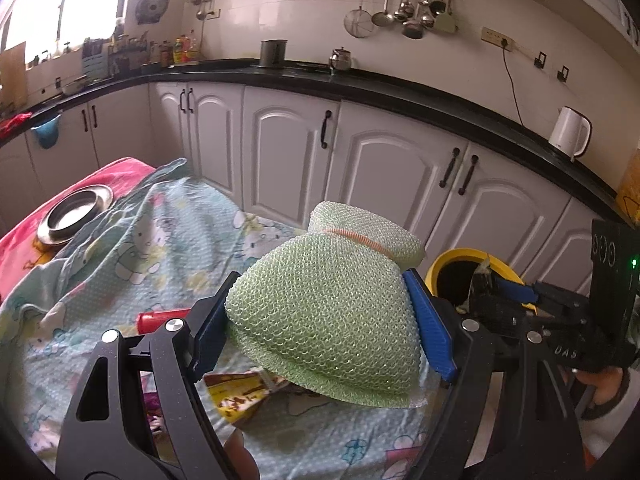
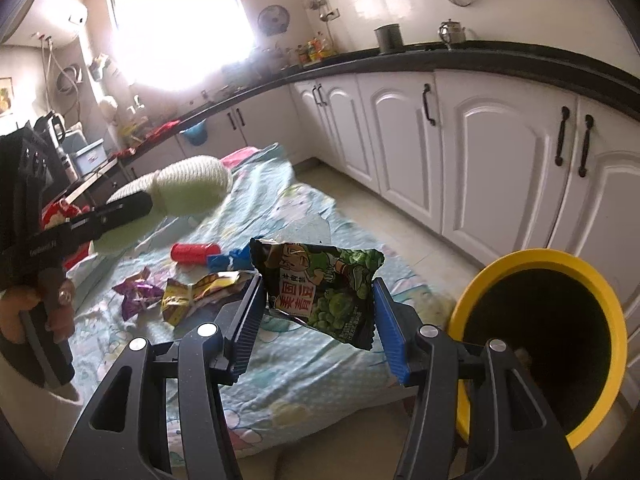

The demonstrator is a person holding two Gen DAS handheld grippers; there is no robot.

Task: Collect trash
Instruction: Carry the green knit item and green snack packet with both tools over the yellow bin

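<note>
**Q:** What surrounds you?

**A:** Kitchen cabinets [image 1: 288,160], white with dark handles, run under a black countertop [image 1: 400,94]. Below me lies a pale blue cartoon-print cloth [image 2: 304,376], spread over a low surface, with a pink cloth [image 1: 24,248] beyond it holding a steel bowl [image 1: 74,214].

**Q:** What do your grippers hold?

**A:** My left gripper [image 1: 324,320] is clamped on a green mesh foam wrapper [image 1: 332,308], a bulky netted sleeve with an orange band around its neck, lifted above the cloth. My right gripper [image 2: 316,308] pinches a green snack packet [image 2: 320,284] between its blue pads; the packet hangs clear of the cloth, printed with a cartoon figure and green peas.

**Q:** Where is the bin?

**A:** A yellow-rimmed bin [image 2: 600,360] with a dark inside stands on the floor just beside the cloth's edge, to the right of my right gripper and close to it.

**Q:** What trash lies on the cloth?

**A:** A red cylinder [image 2: 195,253], a blue crumpled wrapper [image 2: 234,259], a purple wrapper [image 2: 136,292] and a yellow wrapper [image 2: 192,294], near one another
</note>
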